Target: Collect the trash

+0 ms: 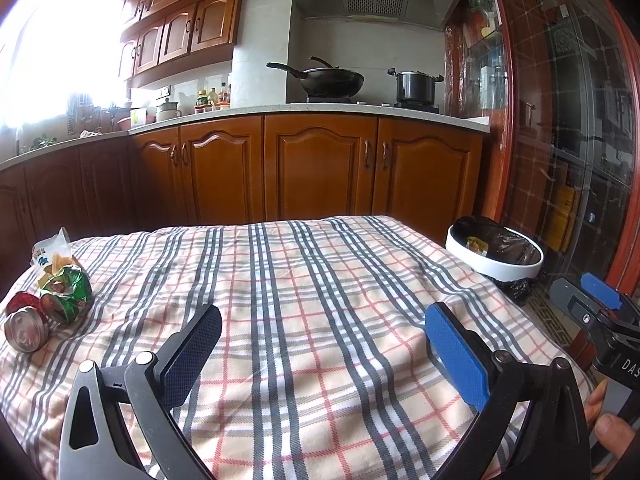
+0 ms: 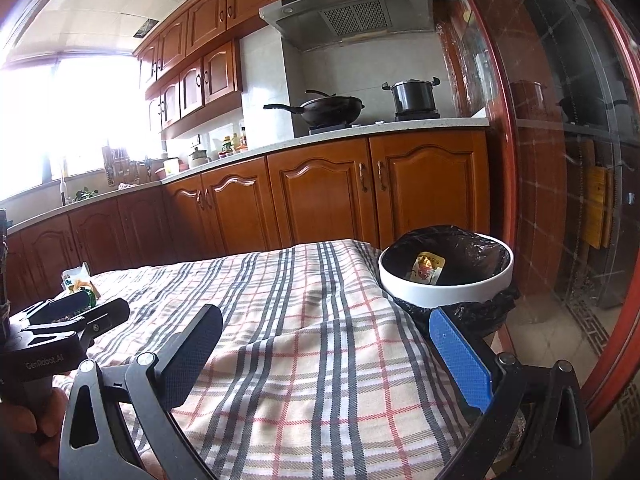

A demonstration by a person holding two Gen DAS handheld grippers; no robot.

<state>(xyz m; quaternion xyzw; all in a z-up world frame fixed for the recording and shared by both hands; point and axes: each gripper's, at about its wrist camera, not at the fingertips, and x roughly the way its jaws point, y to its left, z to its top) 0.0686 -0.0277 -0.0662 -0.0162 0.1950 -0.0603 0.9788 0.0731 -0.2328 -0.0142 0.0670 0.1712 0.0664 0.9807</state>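
On the plaid-covered table (image 1: 312,300) a pile of trash lies at the far left: a crushed red can (image 1: 26,322), a crumpled green wrapper (image 1: 66,294) and a white snack bag (image 1: 50,254). My left gripper (image 1: 324,340) is open and empty over the table's near middle. A white trash bin with a black liner (image 2: 446,276) stands off the table's right far corner with an orange packet (image 2: 426,266) inside; it also shows in the left wrist view (image 1: 494,256). My right gripper (image 2: 326,344) is open and empty near the table's right edge, short of the bin.
Wooden kitchen cabinets (image 1: 320,168) run behind the table, with a wok (image 1: 328,80) and a pot (image 1: 416,86) on the stove. A glass door with a red frame (image 2: 560,160) stands at the right. Tiled floor lies beside the bin.
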